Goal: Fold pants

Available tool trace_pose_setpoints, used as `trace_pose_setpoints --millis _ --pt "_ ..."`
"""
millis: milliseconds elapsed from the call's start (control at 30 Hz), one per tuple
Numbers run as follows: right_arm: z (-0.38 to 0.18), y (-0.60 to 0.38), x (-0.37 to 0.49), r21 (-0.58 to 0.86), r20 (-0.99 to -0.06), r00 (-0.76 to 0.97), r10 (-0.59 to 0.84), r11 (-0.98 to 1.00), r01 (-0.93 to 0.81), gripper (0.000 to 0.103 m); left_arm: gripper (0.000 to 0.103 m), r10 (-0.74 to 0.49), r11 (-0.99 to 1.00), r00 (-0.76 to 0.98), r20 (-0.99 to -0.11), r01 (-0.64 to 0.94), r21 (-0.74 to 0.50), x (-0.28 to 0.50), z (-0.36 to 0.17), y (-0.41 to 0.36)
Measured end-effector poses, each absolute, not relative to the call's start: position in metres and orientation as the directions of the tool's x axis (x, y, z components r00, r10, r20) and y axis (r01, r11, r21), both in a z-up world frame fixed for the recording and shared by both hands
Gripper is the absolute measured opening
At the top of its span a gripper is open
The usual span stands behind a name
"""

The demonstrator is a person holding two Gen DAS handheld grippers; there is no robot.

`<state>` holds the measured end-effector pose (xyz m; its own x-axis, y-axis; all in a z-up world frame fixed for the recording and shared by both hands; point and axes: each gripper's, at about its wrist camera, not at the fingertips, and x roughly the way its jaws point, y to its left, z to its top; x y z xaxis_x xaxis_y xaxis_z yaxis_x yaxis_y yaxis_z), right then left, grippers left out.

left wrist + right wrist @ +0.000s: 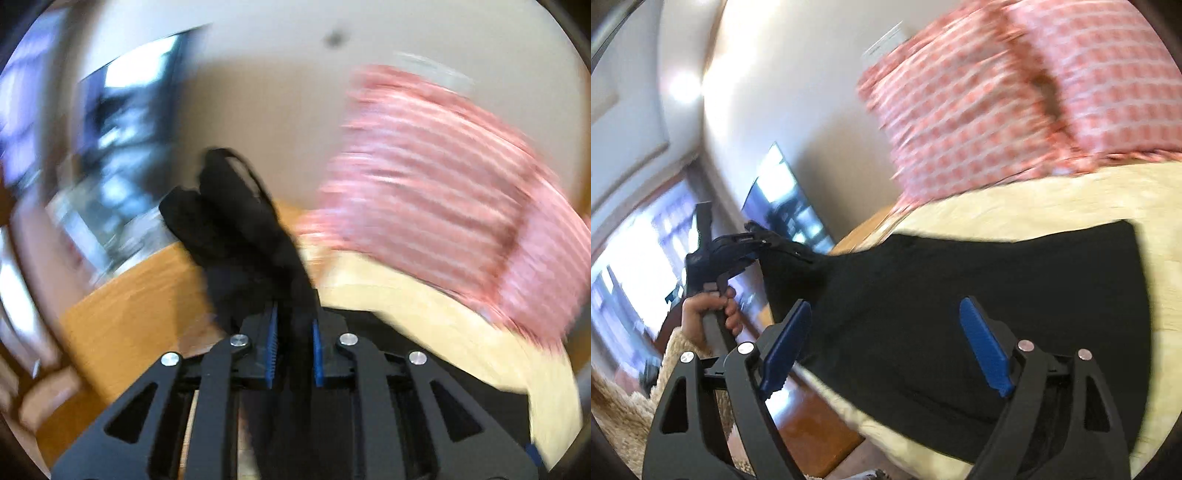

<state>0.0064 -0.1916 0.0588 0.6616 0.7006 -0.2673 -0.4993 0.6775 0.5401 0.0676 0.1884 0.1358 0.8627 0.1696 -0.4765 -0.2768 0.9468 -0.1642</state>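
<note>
We see the pants (960,302) as black matt cloth, soft and without shine. The pads (986,350) of the right gripper (886,347) are blue ribbed plastic on matt black plastic arms with shiny metal screws. Beyond it the bedcover (1052,199) is pale yellow cloth, the pillows (1015,92) red checked fabric, and left of it the bed frame (140,295) is smooth glossy wood.

Both views are bright with daylight, which blows out the window (635,258) at the right wrist view's left edge, and a glare patch (685,86) sits on the wall above it. Motion blur smears the pillows (436,184) and background in both views. Fisheye distortion bends the edges, dark at the corners.
</note>
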Motion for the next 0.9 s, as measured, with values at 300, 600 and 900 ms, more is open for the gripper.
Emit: trace_pose_setpoints --millis 300,600,900 --pt "0.061 -0.282 -0.015 0.587 -0.268 0.818 0.509 0.759 -0.281 0.085 0.000 -0.357 0.856 0.734 -0.577 0.504 0.112 0.044 0.076 -0.060" --pt "0.071 -0.223 0.063 0.690 -0.345 0.596 0.725 0.626 -0.362 0.085 0.054 -0.364 0.927 0.712 -0.600 0.213 -0.309 0.040 0.053 0.083" --pt "0.049 -0.068 0.230 0.745 -0.579 0.310 0.754 0.644 -0.174 0.079 0.077 -0.195 0.947 0.771 -0.606 -0.011 -0.320 0.000 0.052 0.148"
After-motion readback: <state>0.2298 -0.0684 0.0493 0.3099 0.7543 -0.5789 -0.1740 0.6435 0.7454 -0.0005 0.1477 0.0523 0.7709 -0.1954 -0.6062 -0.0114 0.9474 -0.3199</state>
